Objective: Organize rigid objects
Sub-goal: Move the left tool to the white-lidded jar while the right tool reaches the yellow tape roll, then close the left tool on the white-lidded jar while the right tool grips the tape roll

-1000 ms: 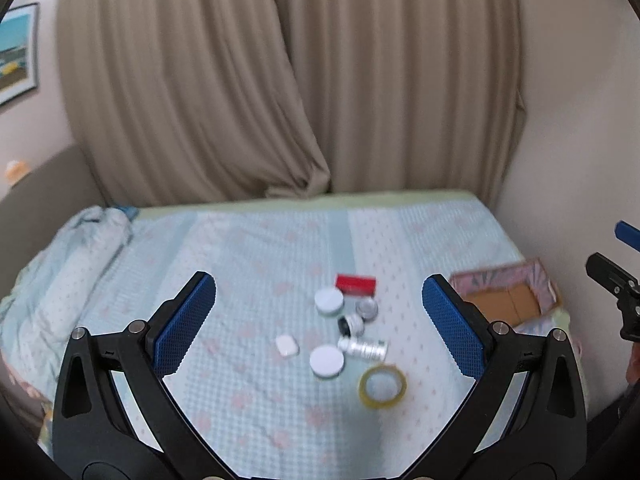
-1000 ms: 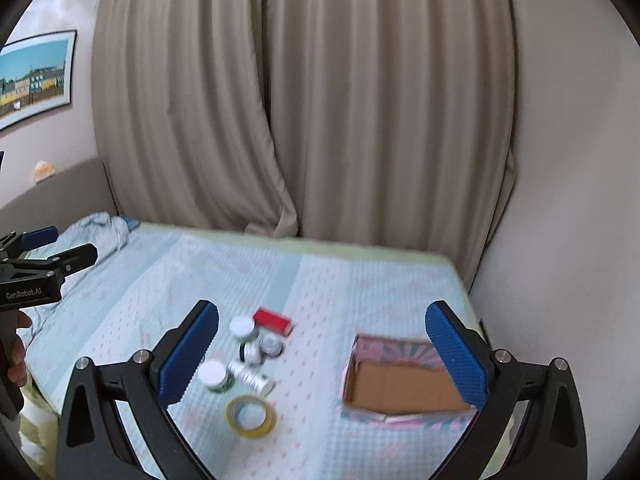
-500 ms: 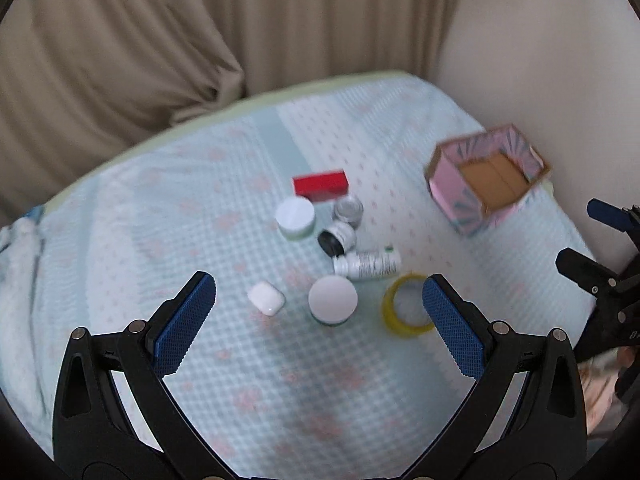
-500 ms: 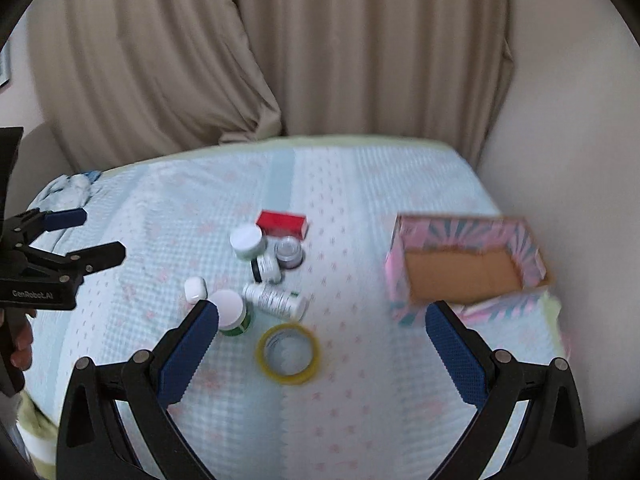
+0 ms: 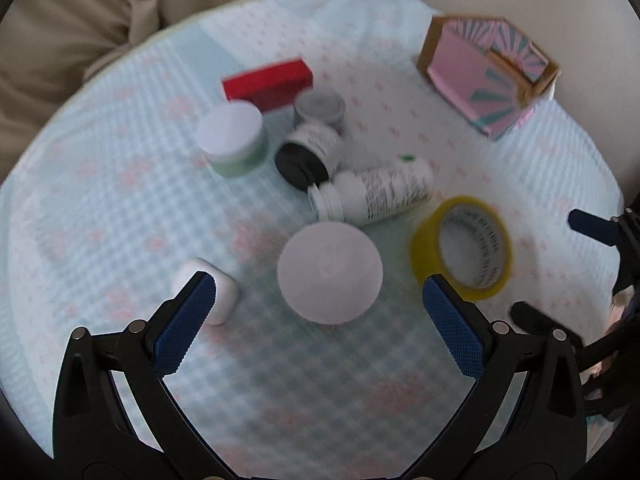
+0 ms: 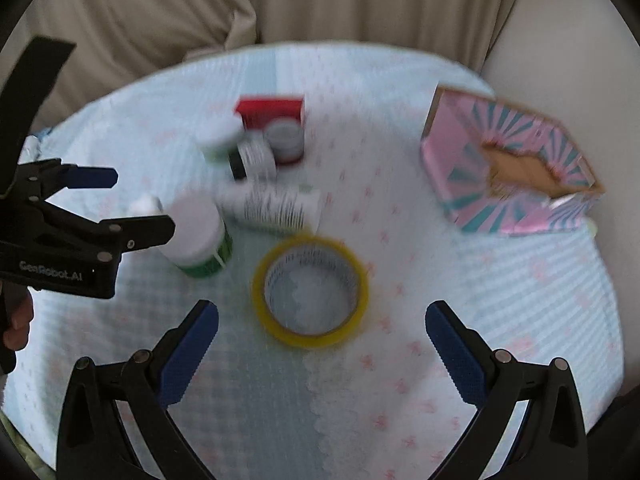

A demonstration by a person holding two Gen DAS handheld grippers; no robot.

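A cluster of small objects lies on the bed. My left gripper [image 5: 316, 308] is open, just short of a white-lidded green jar [image 5: 330, 274], with a small white case [image 5: 218, 294] by its left finger. A yellow tape roll [image 5: 464, 248] lies to the right. My right gripper [image 6: 320, 334] is open right in front of that tape roll [image 6: 310, 306]. Further back lie a white pill bottle [image 5: 376, 192] on its side, a black-capped jar [image 5: 310, 152], a grey-lidded jar [image 5: 320, 108], a second white-lidded jar [image 5: 234, 138] and a red box [image 5: 268, 82].
A pink and teal patterned cardboard box [image 6: 508, 168] stands open at the right, near the bed's edge and the wall. Beige curtains [image 6: 280, 8] hang behind the bed. The bedsheet [image 6: 480, 320] is pale blue with pink marks. The left gripper [image 6: 92, 204] shows in the right wrist view.
Both grippers have tilted down and come much closer to the objects. The jar and the tape roll now sit just ahead of the open fingers. No object has moved.
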